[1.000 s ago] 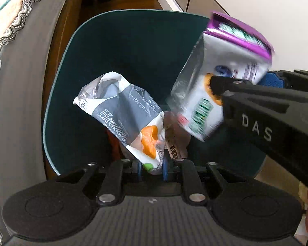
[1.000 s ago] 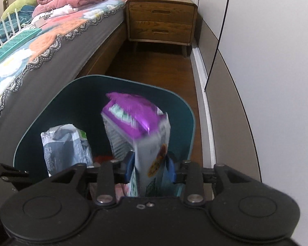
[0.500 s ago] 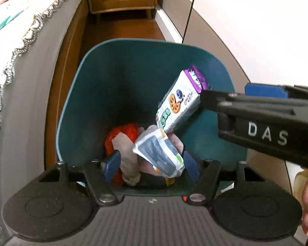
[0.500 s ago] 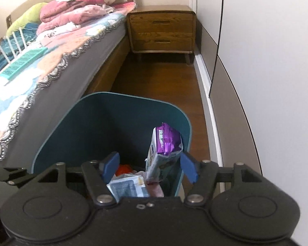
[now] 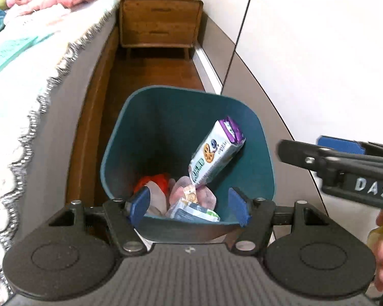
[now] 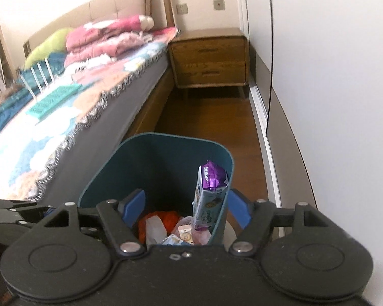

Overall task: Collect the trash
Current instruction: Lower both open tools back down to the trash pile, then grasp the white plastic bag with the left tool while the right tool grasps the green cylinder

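Below both grippers, a teal trash bin (image 5: 258, 168) holds a purple-topped cookie packet (image 5: 214, 158) and wrappers; left gripper (image 5: 189, 207) stands wide and empty, right gripper (image 6: 185, 207) is opening, empty.

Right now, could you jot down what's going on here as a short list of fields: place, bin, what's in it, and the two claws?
place: bedroom floor strip between bed and wall, nightstand at the far end
bin: teal, open top, standing on the floor
contents: purple-topped cookie pack leaning on the bin's right wall; orange wrapper, grey-white wrapper and other scraps at the bottom
left claw: open, empty, above the bin
right claw: jaws opening, holding nothing, above the bin
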The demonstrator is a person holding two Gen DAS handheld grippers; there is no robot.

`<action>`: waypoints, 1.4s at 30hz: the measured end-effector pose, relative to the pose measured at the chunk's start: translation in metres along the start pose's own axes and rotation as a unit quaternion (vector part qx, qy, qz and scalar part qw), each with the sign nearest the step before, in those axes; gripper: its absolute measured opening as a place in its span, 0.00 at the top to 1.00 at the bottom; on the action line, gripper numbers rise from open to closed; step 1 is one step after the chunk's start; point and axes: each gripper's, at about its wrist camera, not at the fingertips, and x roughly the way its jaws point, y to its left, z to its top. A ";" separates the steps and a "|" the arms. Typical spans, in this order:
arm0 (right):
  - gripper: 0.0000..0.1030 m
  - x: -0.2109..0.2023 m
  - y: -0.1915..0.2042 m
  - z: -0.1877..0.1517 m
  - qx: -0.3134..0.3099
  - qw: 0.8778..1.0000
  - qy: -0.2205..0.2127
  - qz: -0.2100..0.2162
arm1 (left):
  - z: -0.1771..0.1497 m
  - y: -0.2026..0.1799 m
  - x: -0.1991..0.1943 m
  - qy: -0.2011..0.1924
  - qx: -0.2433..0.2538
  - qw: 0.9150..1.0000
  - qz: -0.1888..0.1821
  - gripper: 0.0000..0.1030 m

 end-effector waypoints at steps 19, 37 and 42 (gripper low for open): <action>0.02 0.023 -0.038 -0.169 0.023 0.994 0.103 -0.026 | -0.152 0.018 0.031 0.053 -0.047 0.996 0.057 0.20; 0.09 0.130 -0.043 -0.352 -0.005 0.956 0.294 -0.010 | -0.331 0.081 0.198 0.262 -0.243 0.927 0.116 0.20; 0.12 0.158 -0.045 -0.384 0.000 0.951 0.309 -0.008 | -0.368 0.101 0.240 0.284 -0.323 0.897 0.102 0.20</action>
